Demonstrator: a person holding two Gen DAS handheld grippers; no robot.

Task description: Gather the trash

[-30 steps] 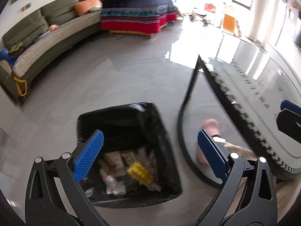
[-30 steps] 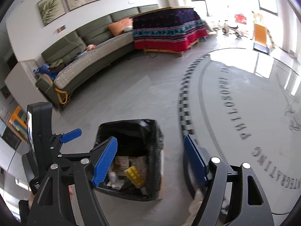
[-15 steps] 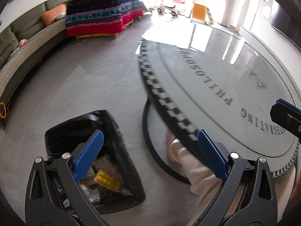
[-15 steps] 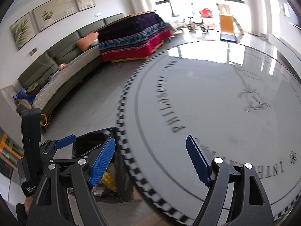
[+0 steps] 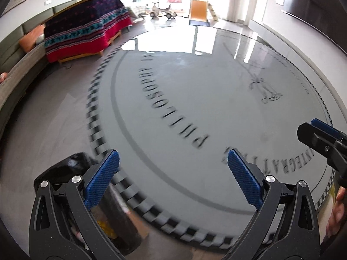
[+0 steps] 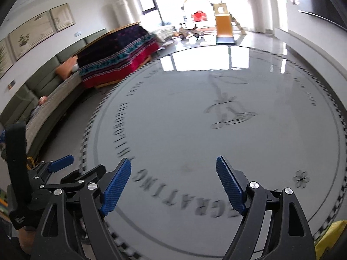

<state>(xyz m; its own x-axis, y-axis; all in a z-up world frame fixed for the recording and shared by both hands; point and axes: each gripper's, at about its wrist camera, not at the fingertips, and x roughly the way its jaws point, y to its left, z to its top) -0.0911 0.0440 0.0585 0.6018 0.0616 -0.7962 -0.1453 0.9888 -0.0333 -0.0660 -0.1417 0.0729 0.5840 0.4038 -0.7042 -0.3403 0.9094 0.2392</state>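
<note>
My left gripper [image 5: 173,177]: jaws spread, empty, over the round table [image 5: 216,99]. My right gripper [image 6: 173,183]: jaws just widening, empty. Black-lined trash bin [image 5: 65,169]: at 8 o'clock, mostly hidden behind my left finger, contents blurred. Yellow scrap [image 6: 329,236]: at 4 o'clock, cut off.

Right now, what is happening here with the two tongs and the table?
A person holds both tongs over a big round grey table with printed lettering. The left tongs and the right tongs are open and hold nothing; the right jaws have just been opening. A black-lined trash bin with rubbish inside stands on the floor beside the table edge, at the lower left of the left view.
</note>
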